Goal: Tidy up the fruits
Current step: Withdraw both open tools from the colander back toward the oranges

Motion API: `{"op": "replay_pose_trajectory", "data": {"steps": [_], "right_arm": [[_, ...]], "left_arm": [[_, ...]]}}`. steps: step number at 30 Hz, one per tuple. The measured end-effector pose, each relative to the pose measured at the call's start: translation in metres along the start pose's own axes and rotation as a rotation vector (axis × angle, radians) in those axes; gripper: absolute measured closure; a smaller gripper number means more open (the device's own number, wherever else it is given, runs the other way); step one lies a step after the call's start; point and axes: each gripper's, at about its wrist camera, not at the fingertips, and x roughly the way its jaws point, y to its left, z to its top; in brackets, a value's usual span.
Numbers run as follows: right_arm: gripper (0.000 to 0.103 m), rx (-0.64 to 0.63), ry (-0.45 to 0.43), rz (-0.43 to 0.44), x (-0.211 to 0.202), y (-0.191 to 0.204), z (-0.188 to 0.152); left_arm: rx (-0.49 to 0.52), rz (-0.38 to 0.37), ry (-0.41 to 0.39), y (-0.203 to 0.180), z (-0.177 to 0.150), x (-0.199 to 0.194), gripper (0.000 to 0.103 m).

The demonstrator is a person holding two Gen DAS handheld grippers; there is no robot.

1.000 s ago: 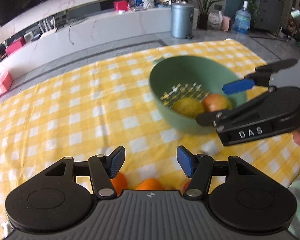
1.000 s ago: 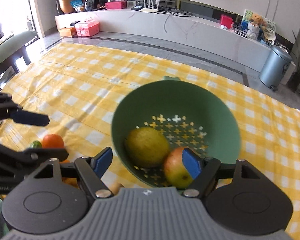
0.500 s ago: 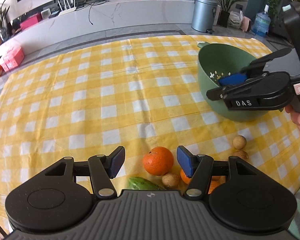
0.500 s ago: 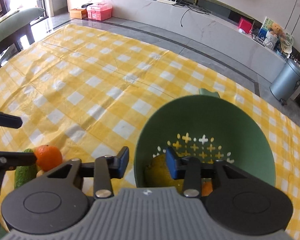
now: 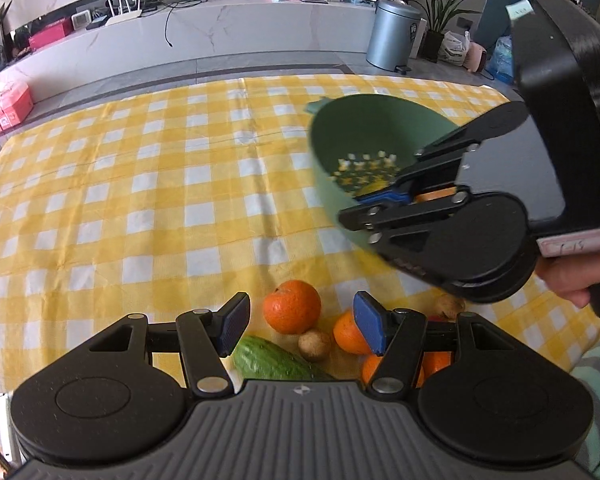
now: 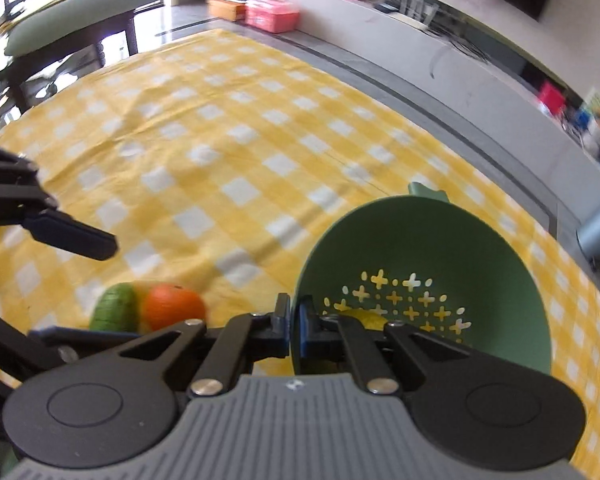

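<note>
A green colander bowl sits on the yellow checked tablecloth. It holds a yellow fruit and an orange-red one, mostly hidden. My right gripper is shut on the bowl's near rim; it also shows in the left wrist view. My left gripper is open and empty, just above a pile of fruit: an orange, more oranges, a green cucumber and small brown fruits. The orange and cucumber also show in the right wrist view.
A marble TV bench runs along the far wall, with a metal bin on the floor. A green cushioned chair stands beyond the table's left end. A hand in a striped sleeve holds the right gripper.
My right gripper has closed onto the bowl's near rim. The bowl has shifted left toward the fruit pile. My left gripper has pulled back, so more of the fruit pile shows.
</note>
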Motion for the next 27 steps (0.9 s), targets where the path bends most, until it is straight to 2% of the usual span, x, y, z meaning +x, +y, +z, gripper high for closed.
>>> {"op": "replay_pose_trajectory", "data": {"steps": [6,11,14,15,21,23,25,27], "right_arm": [[0.103,0.016,-0.024,0.020,-0.011,0.004,0.009],[0.098,0.025,-0.062,0.006,-0.032,0.009,0.009],[0.090,0.042,-0.065,-0.013,-0.046,0.012,0.003],[0.086,0.054,-0.069,-0.022,-0.052,0.013,-0.001],[0.083,0.113,-0.125,-0.071,-0.089,0.013,-0.037],[0.079,0.157,-0.151,-0.075,-0.102,0.010,-0.050],[0.069,0.202,-0.182,-0.079,-0.113,0.008,-0.065],[0.069,0.236,-0.205,-0.089,-0.120,0.009,-0.080]], "left_arm": [[0.038,-0.003,0.003,-0.005,-0.005,-0.007,0.033],[0.056,-0.027,-0.020,-0.015,-0.008,-0.015,0.033],[0.055,-0.042,-0.039,-0.020,-0.011,-0.021,0.033],[0.055,-0.047,-0.046,-0.022,-0.012,-0.023,0.033],[0.073,-0.056,-0.102,-0.033,-0.020,-0.030,0.033],[0.071,-0.068,-0.117,-0.036,-0.022,-0.030,0.033],[0.069,-0.084,-0.131,-0.039,-0.026,-0.030,0.033],[0.078,-0.092,-0.143,-0.043,-0.028,-0.029,0.033]]}}
